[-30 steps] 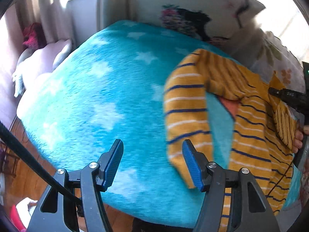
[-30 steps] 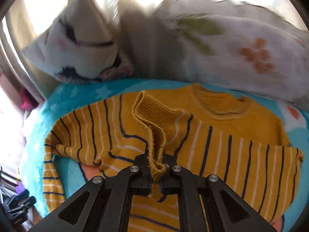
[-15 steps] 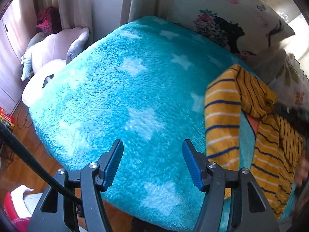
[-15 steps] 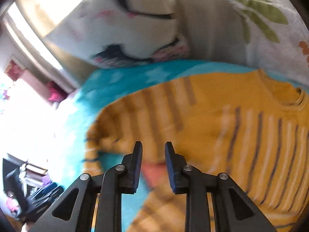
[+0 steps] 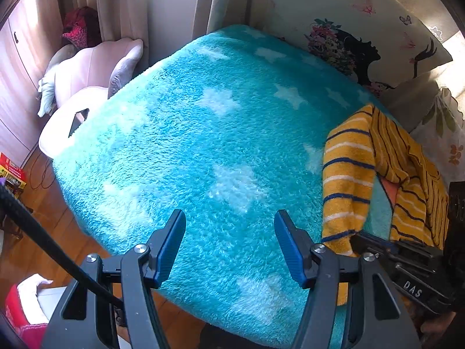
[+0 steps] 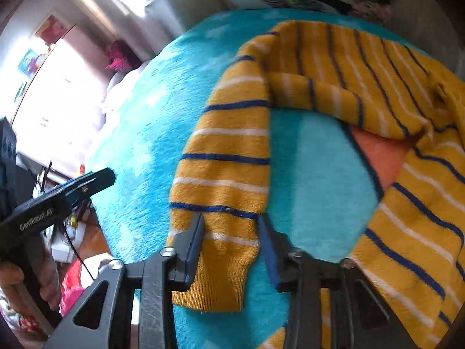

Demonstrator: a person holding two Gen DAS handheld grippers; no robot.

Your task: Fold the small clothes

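Observation:
A small mustard-yellow sweater [image 6: 363, 87] with navy and white stripes lies on the turquoise star blanket [image 5: 221, 133]; it also shows at the right in the left wrist view [image 5: 348, 174]. Its left sleeve [image 6: 226, 174] runs toward me, the cuff low in the right wrist view. My right gripper [image 6: 231, 244] is open, its jaws straddling that sleeve just above the cuff. My left gripper [image 5: 229, 244] is open and empty over bare blanket, left of the sleeve; its tip [image 6: 96, 179] shows at the left of the right wrist view.
Printed pillows [image 5: 363, 37] stand along the far edge of the bed. A pale pink chair [image 5: 87, 87] stands left of the bed, over wooden floor [image 5: 43, 232]. An orange patch of the blanket [image 6: 383, 157] shows between sleeve and sweater body.
My right gripper let go of the right cuff, swung left and came down open over the left sleeve. My left gripper shifted left, away from the sweater.

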